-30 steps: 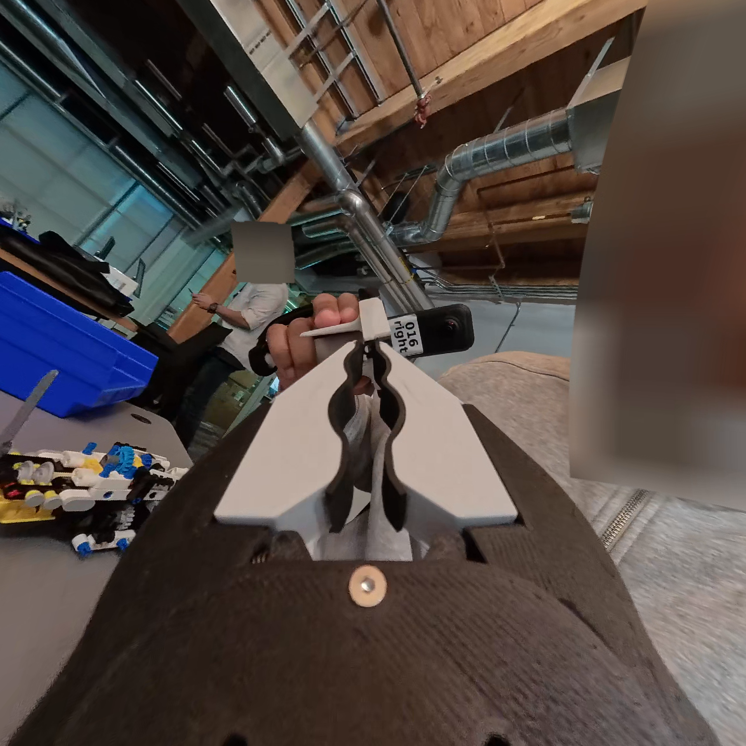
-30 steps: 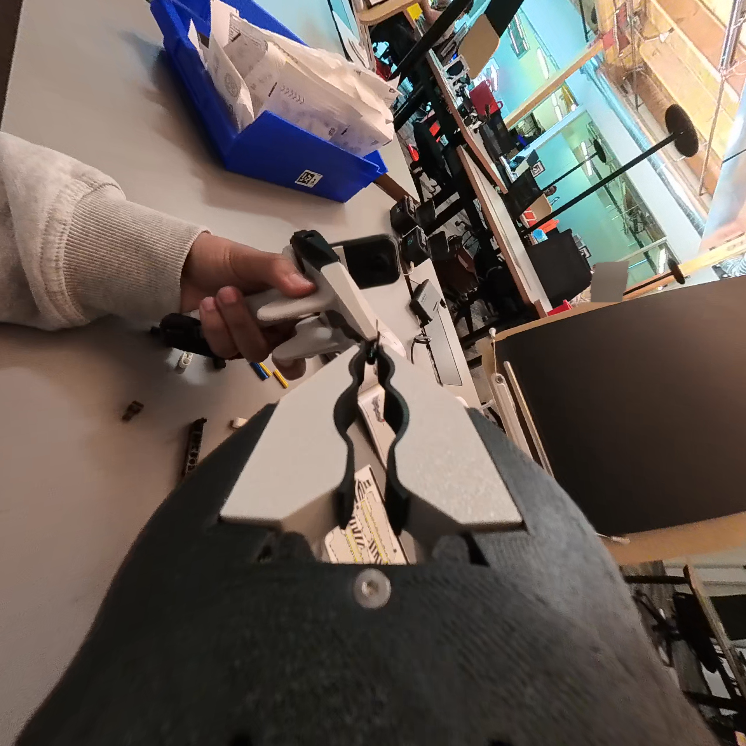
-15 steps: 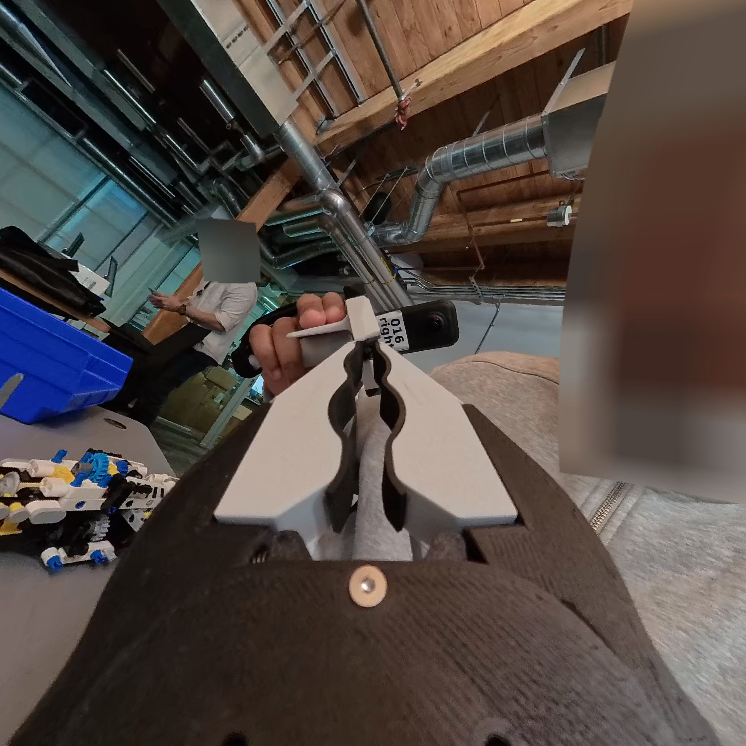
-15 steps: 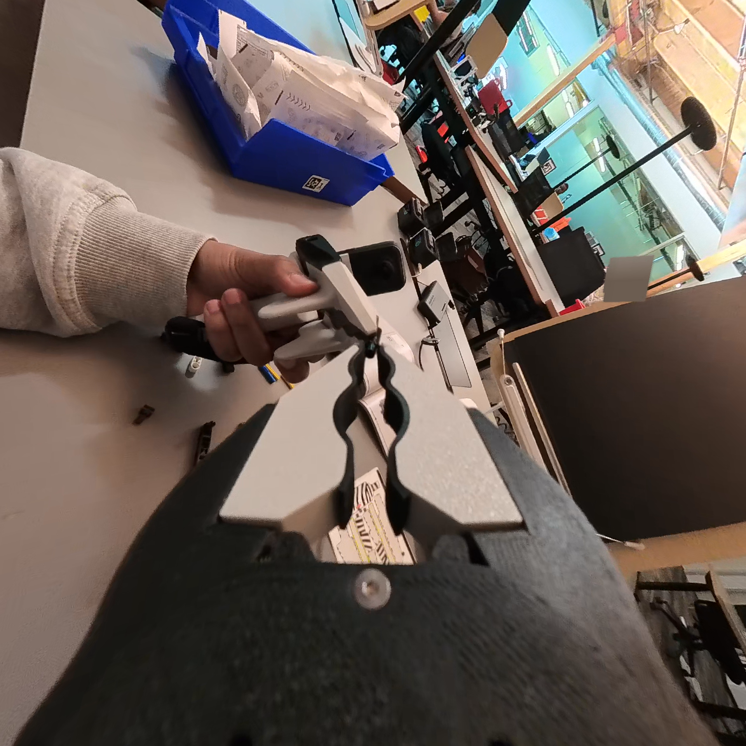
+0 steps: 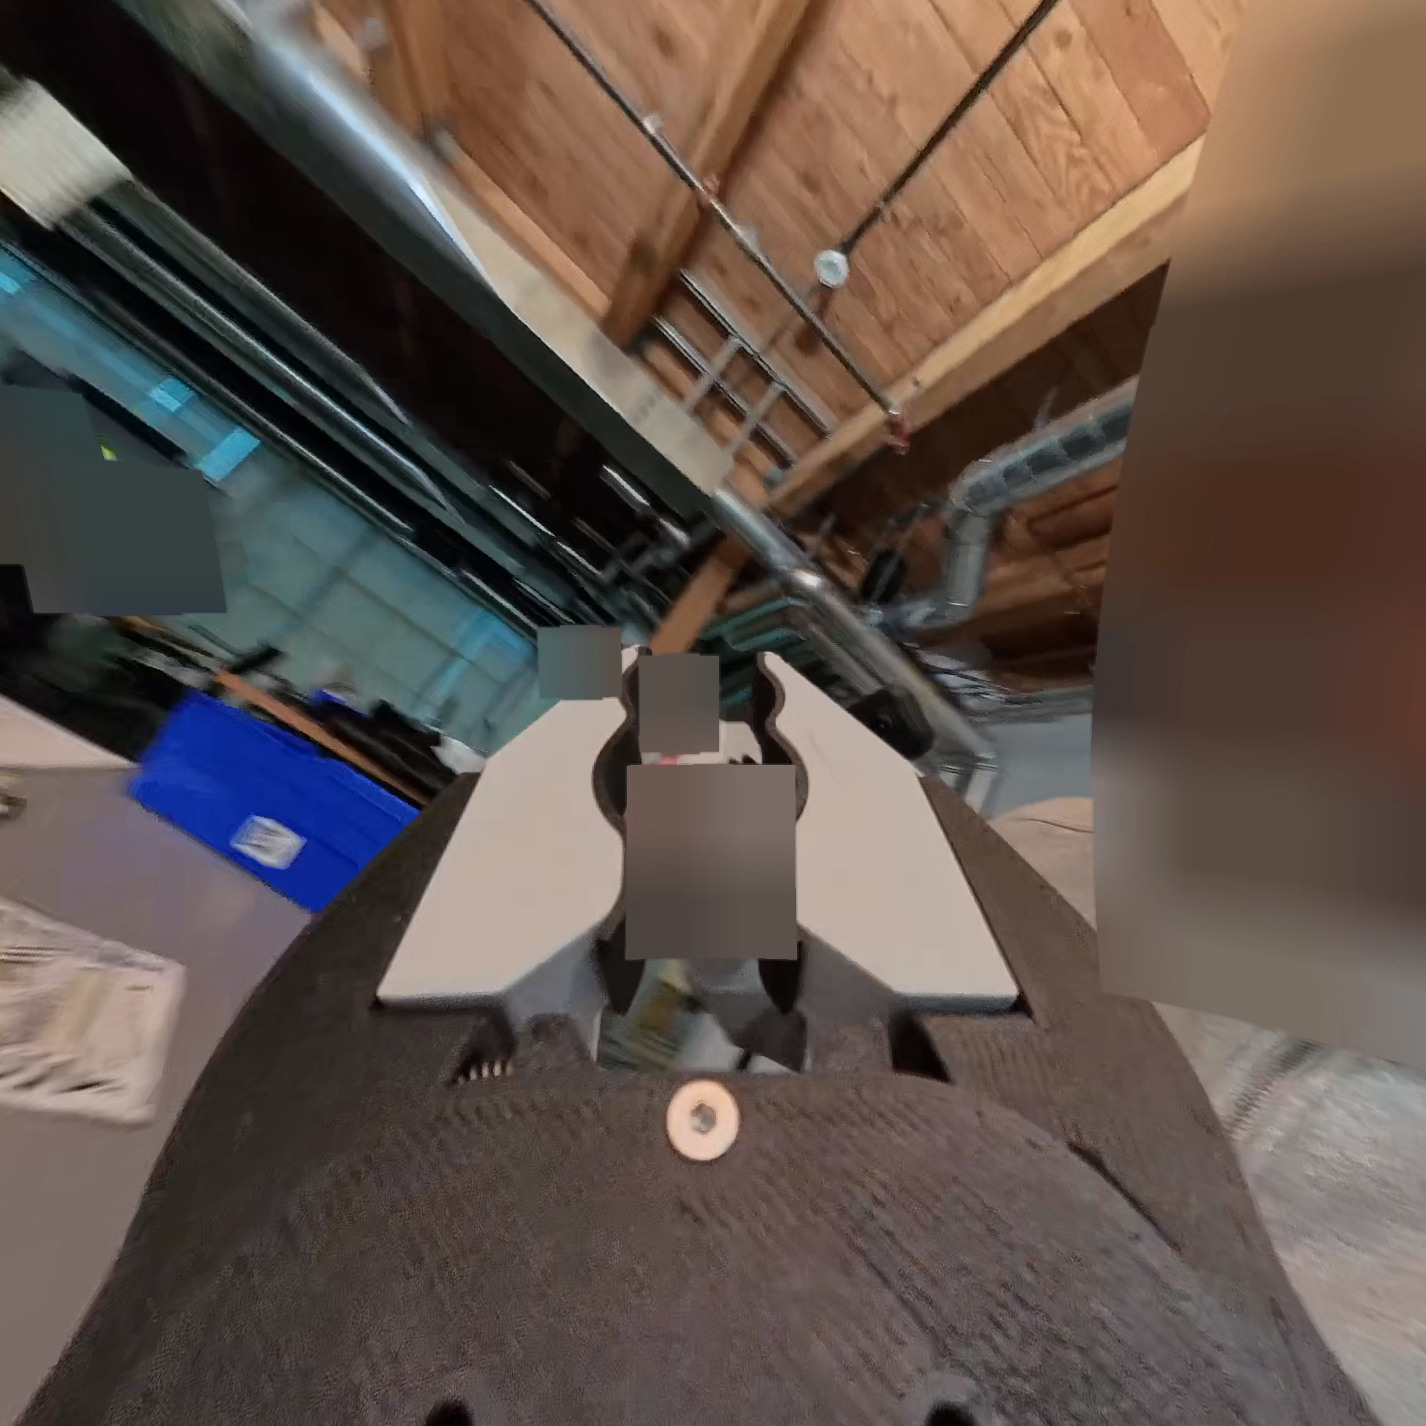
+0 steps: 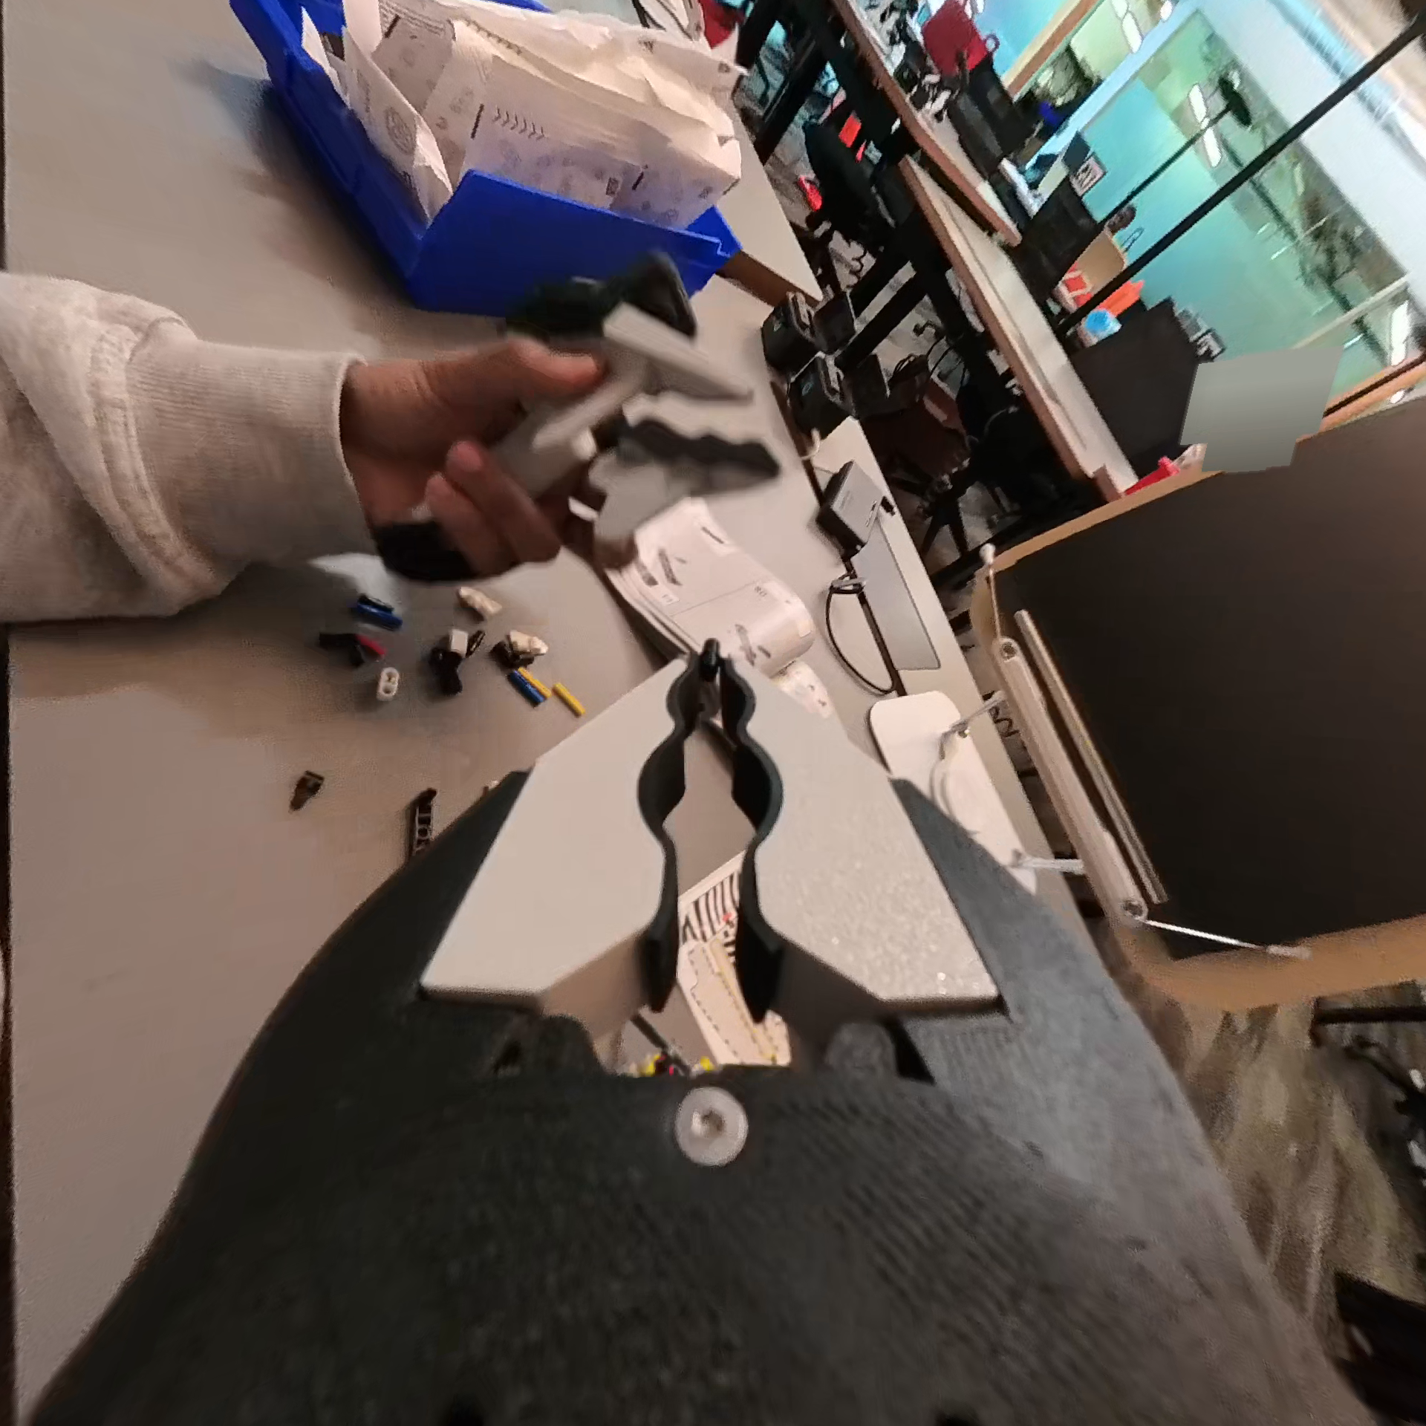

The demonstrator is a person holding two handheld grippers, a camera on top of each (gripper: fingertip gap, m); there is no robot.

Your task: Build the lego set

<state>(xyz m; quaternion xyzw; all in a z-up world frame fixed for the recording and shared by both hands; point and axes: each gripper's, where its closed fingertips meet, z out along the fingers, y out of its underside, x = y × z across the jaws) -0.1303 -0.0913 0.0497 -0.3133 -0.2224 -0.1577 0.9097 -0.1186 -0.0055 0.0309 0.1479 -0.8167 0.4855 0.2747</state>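
two grippers show, each with pale grey wedge-shaped fingers lined by wavy black pads, on a coarse black textured body. the right gripper (image 6: 710,664) hangs over the grey table (image 6: 116,887), jaws pressed together at the tips on a small dark piece (too small to identify). the left gripper (image 5: 698,664) has its jaws spread apart, though mosaic patches cover the gap and hide whether anything sits between them; its own view is tilted up toward wooden ceiling planks and metal ducts, and it is motion-blurred. from the right wrist view the left gripper also appears above the table, gripped by a hand (image 6: 455,455) in a cream knitted sleeve.

on the table, just below that hand, lie scattered lego pieces (image 6: 455,656): small pins and connectors in black, blue, yellow, white and red. beyond them a printed booklet (image 6: 710,579) lies flat on the table, its near edge cut off by the right gripper. at the table's far side stands a blue plastic bin (image 6: 494,231) stuffed with crumpled white paper bags. a striped sheet shows partly between the right gripper's pads.
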